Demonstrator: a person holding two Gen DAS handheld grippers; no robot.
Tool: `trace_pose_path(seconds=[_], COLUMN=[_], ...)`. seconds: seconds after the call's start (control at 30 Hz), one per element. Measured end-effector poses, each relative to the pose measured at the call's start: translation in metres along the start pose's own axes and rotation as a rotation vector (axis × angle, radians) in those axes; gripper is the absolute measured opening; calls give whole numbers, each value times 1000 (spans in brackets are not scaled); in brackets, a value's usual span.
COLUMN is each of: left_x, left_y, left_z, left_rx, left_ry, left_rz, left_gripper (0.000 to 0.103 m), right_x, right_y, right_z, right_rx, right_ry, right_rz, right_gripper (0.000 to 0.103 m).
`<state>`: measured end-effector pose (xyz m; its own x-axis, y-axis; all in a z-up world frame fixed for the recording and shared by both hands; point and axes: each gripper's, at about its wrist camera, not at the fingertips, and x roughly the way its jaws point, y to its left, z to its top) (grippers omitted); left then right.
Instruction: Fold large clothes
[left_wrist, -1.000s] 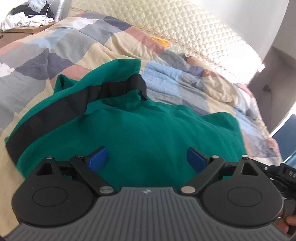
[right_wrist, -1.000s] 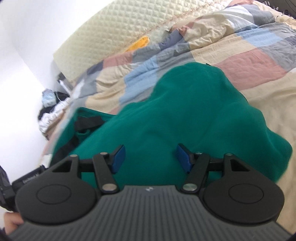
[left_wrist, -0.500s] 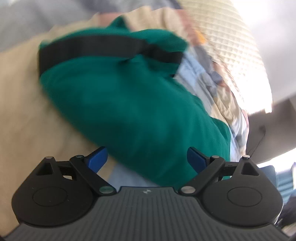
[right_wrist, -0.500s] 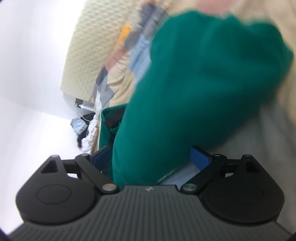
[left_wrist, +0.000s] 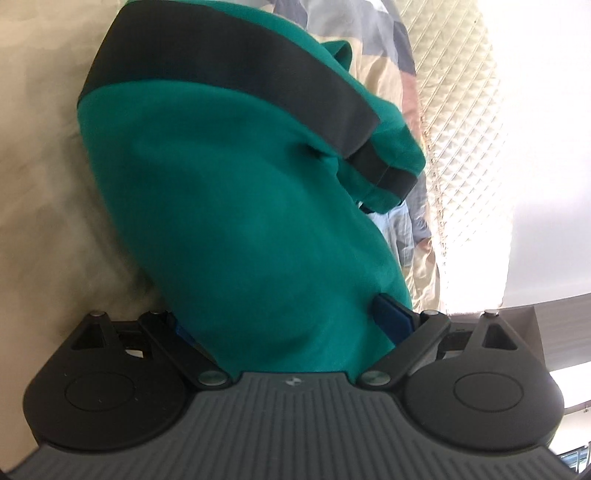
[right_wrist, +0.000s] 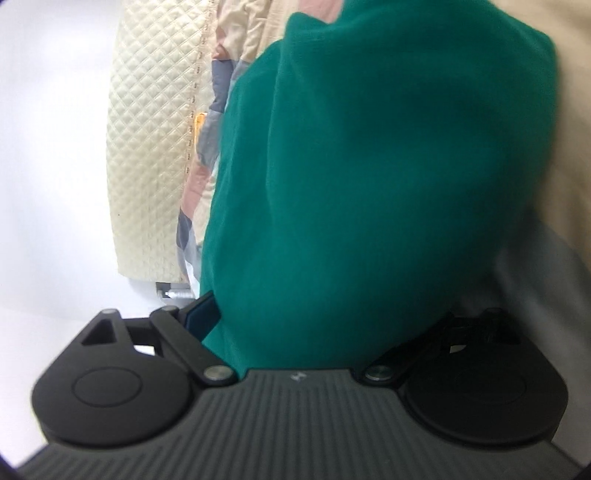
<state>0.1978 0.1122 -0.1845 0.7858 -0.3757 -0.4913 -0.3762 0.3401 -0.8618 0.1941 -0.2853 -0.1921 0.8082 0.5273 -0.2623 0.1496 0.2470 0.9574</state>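
Both grippers sit at opposite ends of one green garment (left_wrist: 240, 221), each with cloth filling the gap between its fingers. Left gripper (left_wrist: 291, 325): jaws wide, fabric bulging between and over the blue pads (left_wrist: 391, 314); not clamped, as far as can be judged. Right gripper (right_wrist: 306, 325): one pad (right_wrist: 201, 314) visible, the other hidden under cloth; jaws apart, no pinch evident. Garment lies on the quilt (left_wrist: 40, 147), directly ahead of each tool and touching it. Its long axis runs away from both cameras toward the headboard (right_wrist: 151, 147); black band (left_wrist: 236, 74) at the far end in the left view. Neither hand is nearer; both are in contact.

Change from a second ago: both views have rolled about a quarter turn, so the headboard now stands vertical. The garment, then spread low ahead of open jaws, now fills them. Judgement: grippers are scooping under the bundle from both sides; next move depends on closing evenly before lifting.
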Motion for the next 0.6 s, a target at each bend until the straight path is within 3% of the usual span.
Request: trace_pose_path(seconds=[0.1, 0.2, 0.27, 0.37, 0.6], left_x=[0, -9, -14, -28, -72], left_y=[-6, -12, -18, -16, -29], left_z=[-2, -1, -1, -6, -22], left_rx=[49, 102, 128, 158, 223], left_ry=[-19, -28, -40, -56, -50], left_rz=[10, 8, 3, 4, 21], left_gripper=[85, 63, 49, 40, 38], right_x=[-3, -6, -7, -14, -49], right_y=[8, 17, 21, 30, 50], right_z=[-3, -6, -7, -14, -33], right_rx=[-63, -115, -144, -204, -270], right_ry=[-5, 1, -5, -25, -31], right_rz=[-6, -8, -9, -12, 15], right_gripper=[62, 45, 41, 36, 32])
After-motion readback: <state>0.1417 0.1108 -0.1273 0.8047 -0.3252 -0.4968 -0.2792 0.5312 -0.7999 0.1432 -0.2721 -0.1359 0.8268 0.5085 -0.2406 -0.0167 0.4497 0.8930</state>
